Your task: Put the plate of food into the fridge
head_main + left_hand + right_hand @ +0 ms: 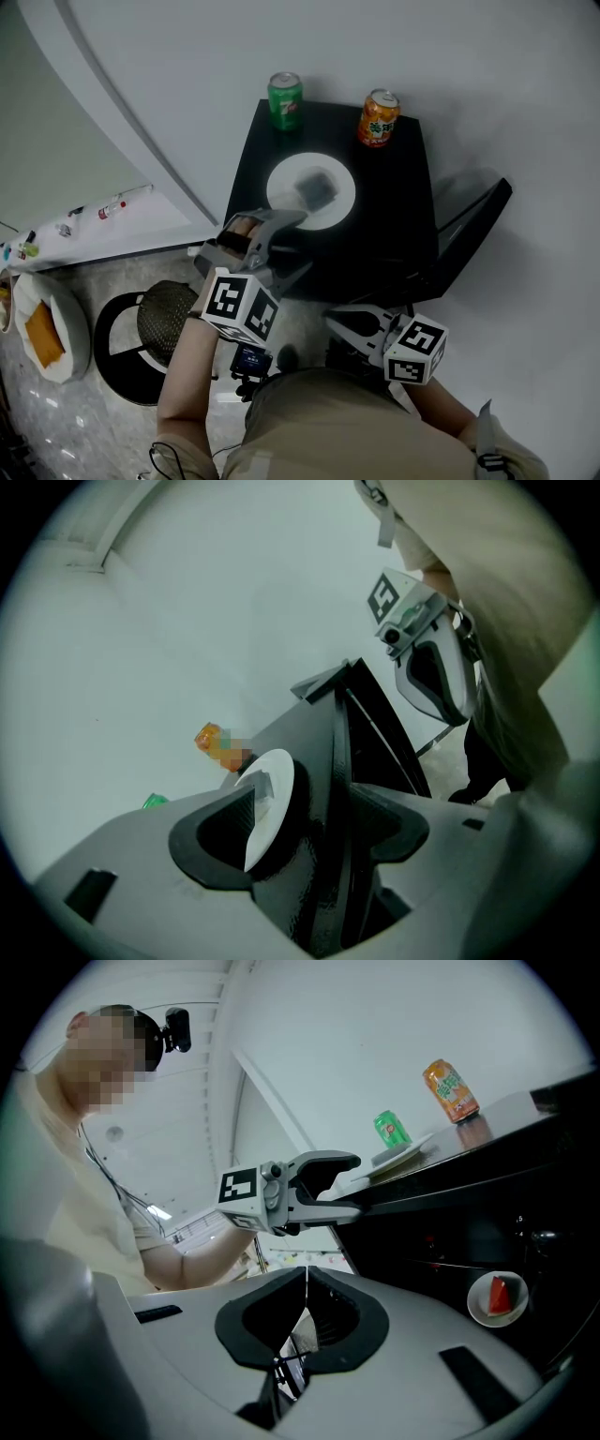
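In the head view, a round white plate carrying a dark chunk of food sits on top of a low black fridge. It lies in front of a green drinks can and an orange drinks can. The fridge's door hangs open to the right, presumably so the plate can go straight in once lifted. The left gripper reaches to the plate's near rim, while the right gripper hangs lower by the open front, perhaps kept close to mind the door. The green can shows a white and red mark and the orange one pictured fruit, but no word is legible; each gripper's cube bears black-and-white square markers. In the left gripper view, the jaws stand apart with the plate's rim between them, close against the left-hand jaw. They do not look to be pressing yet, so this reads as the approach to a pinch on the rim. In the right gripper view, the jaws are together on nothing, and the left gripper's jaws are seen straddling the rim from above and below. Inside the fridge, a small white dish with a red wedge stands on a shelf.
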